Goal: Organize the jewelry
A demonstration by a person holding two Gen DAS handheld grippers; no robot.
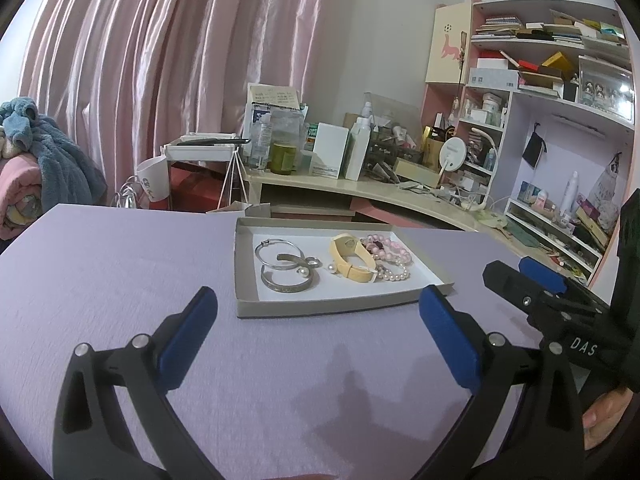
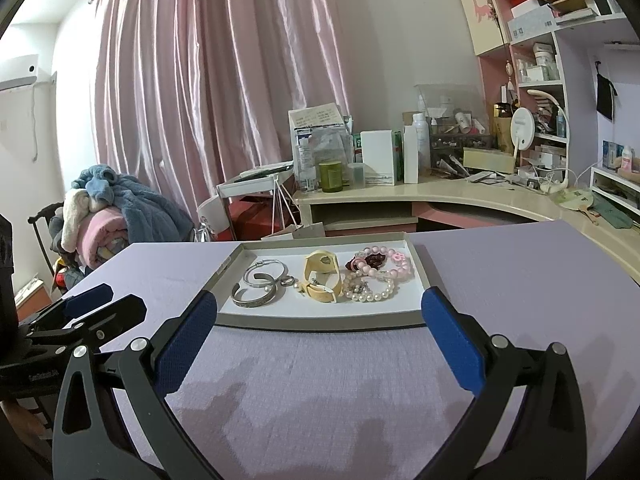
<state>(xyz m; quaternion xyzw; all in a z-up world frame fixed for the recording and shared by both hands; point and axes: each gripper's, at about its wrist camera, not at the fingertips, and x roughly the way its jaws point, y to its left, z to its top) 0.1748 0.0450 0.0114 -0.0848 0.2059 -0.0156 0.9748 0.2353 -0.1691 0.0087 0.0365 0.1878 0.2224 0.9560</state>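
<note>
Two hand-held grippers hover low over a lilac-covered table [image 2: 520, 280], both aimed at a shallow grey tray [image 2: 320, 325] of jewelry and both with blue-padded jaws spread wide and holding nothing. The left gripper [image 1: 316, 312] sits short of the tray's near edge; the right gripper [image 2: 320, 312] frames the tray's near corners between its fingertips. Each tool appears at the margin of the other's view, side by side and apart. Inside the tray, on its white floor, silver bangles [image 2: 260, 284] lie overlapped at the left, a small ring [image 2: 287, 281] just beside them, a cream-yellow strap band [image 2: 322, 276] in the middle, and pink bead bracelets [image 2: 384, 266] and a white pearl bracelet [image 2: 370, 289] piled at the right. A dark red piece among the pink beads is too tangled to identify. Of the person, only a sliver of fingers [image 1: 600, 416] shows behind the right tool at the frame's edge; both handles are cut off. A cluttered desk [image 2: 460, 192] and pink curtain [image 2: 220, 80] fill the background.
</note>
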